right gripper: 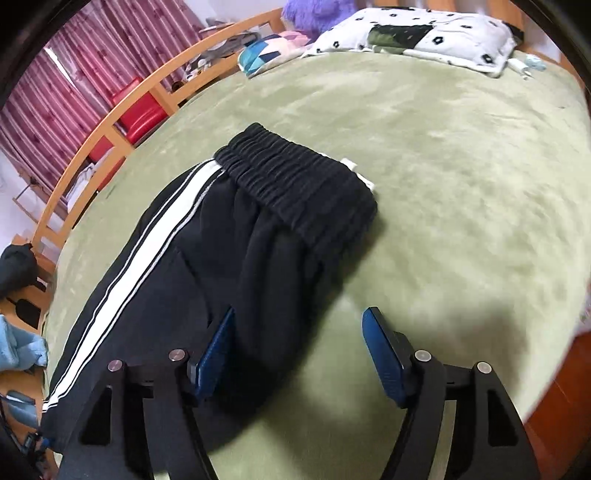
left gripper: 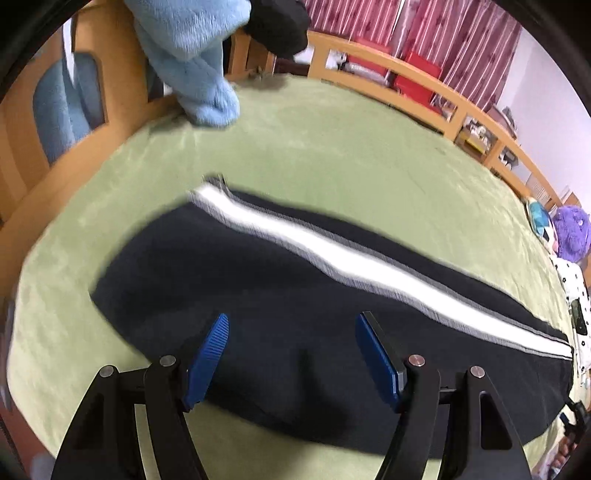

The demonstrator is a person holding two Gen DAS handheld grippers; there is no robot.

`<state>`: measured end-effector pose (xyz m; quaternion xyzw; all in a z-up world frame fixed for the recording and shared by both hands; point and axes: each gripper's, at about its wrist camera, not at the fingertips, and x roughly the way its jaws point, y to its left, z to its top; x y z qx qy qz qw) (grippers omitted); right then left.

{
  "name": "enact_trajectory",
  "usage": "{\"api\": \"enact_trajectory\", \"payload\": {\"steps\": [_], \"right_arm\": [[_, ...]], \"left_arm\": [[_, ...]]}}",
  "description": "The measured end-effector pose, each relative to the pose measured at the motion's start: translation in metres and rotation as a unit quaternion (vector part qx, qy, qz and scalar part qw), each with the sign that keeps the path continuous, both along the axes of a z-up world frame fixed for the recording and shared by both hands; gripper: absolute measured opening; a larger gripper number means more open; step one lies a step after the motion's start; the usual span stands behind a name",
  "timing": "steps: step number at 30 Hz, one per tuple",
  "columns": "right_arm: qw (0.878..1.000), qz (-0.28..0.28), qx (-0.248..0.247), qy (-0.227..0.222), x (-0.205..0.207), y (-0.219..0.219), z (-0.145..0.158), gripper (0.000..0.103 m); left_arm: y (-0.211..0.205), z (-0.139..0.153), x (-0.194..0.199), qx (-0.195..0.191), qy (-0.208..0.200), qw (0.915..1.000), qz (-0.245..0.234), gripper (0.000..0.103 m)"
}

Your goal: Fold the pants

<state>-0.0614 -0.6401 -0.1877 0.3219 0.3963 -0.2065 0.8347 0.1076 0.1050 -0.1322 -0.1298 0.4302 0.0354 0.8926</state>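
Black pants (left gripper: 280, 295) with a white side stripe (left gripper: 332, 254) lie flat on the green bed cover (left gripper: 332, 147), folded lengthwise leg on leg. In the right wrist view the pants (right gripper: 207, 266) end in a ribbed elastic waistband (right gripper: 295, 188). My left gripper (left gripper: 291, 325) is open and empty, just above the leg part. My right gripper (right gripper: 299, 325) is open and empty, over the near edge of the pants by the seat; its left pad (right gripper: 218, 354) is above the cloth, its right pad (right gripper: 380, 354) above the bed cover.
A light blue fleece garment (left gripper: 195, 59) hangs at the wooden bed frame (left gripper: 406, 77). A patterned white pillow (right gripper: 424, 33), a purple plush (right gripper: 314, 11) and a colourful cushion (right gripper: 266, 51) lie at the head. Red striped curtains (right gripper: 92, 66) hang behind the rail.
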Motion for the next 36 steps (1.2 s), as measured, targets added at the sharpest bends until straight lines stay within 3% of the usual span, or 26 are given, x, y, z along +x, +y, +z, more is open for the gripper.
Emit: {"api": "enact_trajectory", "payload": {"steps": [4,9,13,16,18,20,22,25,27,30,32,33,36], "right_arm": [[1.000,-0.003,-0.026,-0.014,-0.010,0.031,0.031,0.070],[0.998,0.040,-0.036,-0.036,0.028,0.098,0.061,0.070],[0.995,0.084,-0.035,-0.032,0.060,0.151,0.060,0.070],[0.993,0.112,-0.028,-0.025,0.082,0.184,0.050,0.070],[0.991,0.127,-0.025,-0.018,0.094,0.200,0.044,0.070],[0.990,0.138,-0.025,-0.012,0.105,0.209,0.039,0.070],[0.989,0.146,-0.027,-0.010,0.116,0.210,0.037,0.070],[0.989,0.147,-0.025,-0.022,0.122,0.210,0.038,0.070],[0.988,0.150,-0.012,-0.027,0.125,0.212,0.036,0.070],[0.987,0.159,-0.003,-0.013,0.129,0.219,0.028,0.070],[0.986,0.168,-0.002,-0.011,0.125,0.227,0.027,0.070],[0.985,0.171,-0.003,-0.012,0.121,0.230,0.027,0.070],[0.985,0.173,0.000,-0.016,0.113,0.235,0.028,0.070]], "left_arm": [[0.025,0.013,0.037,0.032,-0.019,0.9993,0.002,0.070],[0.056,0.002,0.098,0.049,-0.006,0.9987,0.010,0.069],[0.067,-0.031,0.140,0.073,0.063,0.9953,0.002,0.054],[0.065,-0.064,0.153,0.084,0.122,0.9886,-0.026,0.031],[0.057,-0.066,0.149,0.109,0.107,0.9873,-0.044,0.020],[0.056,-0.050,0.141,0.104,0.067,0.9911,-0.049,0.017],[0.070,-0.023,0.134,0.062,0.011,0.9972,-0.040,0.017],[0.078,-0.026,0.145,0.033,0.019,0.9988,-0.029,0.020],[0.074,-0.042,0.154,0.046,0.039,0.9979,-0.023,0.024],[0.064,-0.046,0.152,0.081,0.059,0.9948,-0.021,0.036],[0.068,-0.033,0.136,0.066,0.051,0.9964,-0.015,0.063],[0.070,-0.025,0.126,0.054,0.041,0.9975,-0.021,0.068],[0.080,-0.001,0.084,0.016,0.008,0.9991,-0.039,0.069]]}}
